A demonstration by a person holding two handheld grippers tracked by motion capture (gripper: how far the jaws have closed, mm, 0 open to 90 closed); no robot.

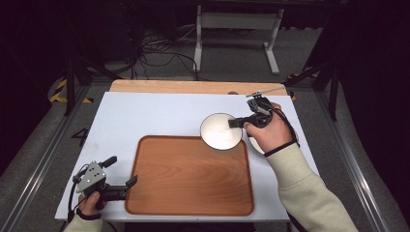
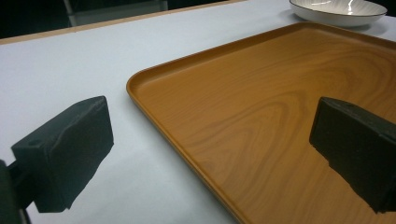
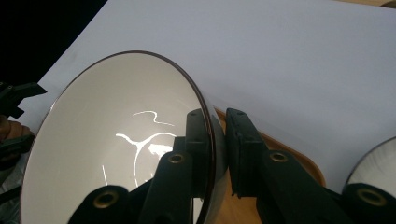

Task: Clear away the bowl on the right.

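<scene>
A white bowl (image 1: 220,131) with a thin dark rim is gripped by the right claw (image 1: 235,123). In the right gripper view the two black jaws are seen pinched on the bowl's wall (image 3: 121,140), one jaw inside the rim and the other outside it, and the bowl is tipped so that its glossy inside faces the camera. In the high view the bowl is seen over the far right corner of the wooden tray (image 1: 189,176), partly past the tray's far edge and above the white tabletop (image 1: 145,113). The right hand (image 1: 265,131) is wrapped around the gripper body, with a cream sleeve (image 1: 309,193) behind it and the cable looped over the wrist.

A second white bowl (image 3: 376,161) is seen at the right edge of the right gripper view, just beside the tray's corner; in the high view most of it is hidden under the right hand.

The left claw (image 1: 121,171) is held with its jaws wide apart and nothing between them. It is placed at the near left of the tabletop, just beside the tray's left edge; in the left gripper view one jaw is seen over the white surface and the other over the tray's wood (image 2: 261,107). The left hand (image 1: 91,202) is seen at the bottom edge of the high view. The tray's floor is bare wood with a raised rounded rim.
</scene>
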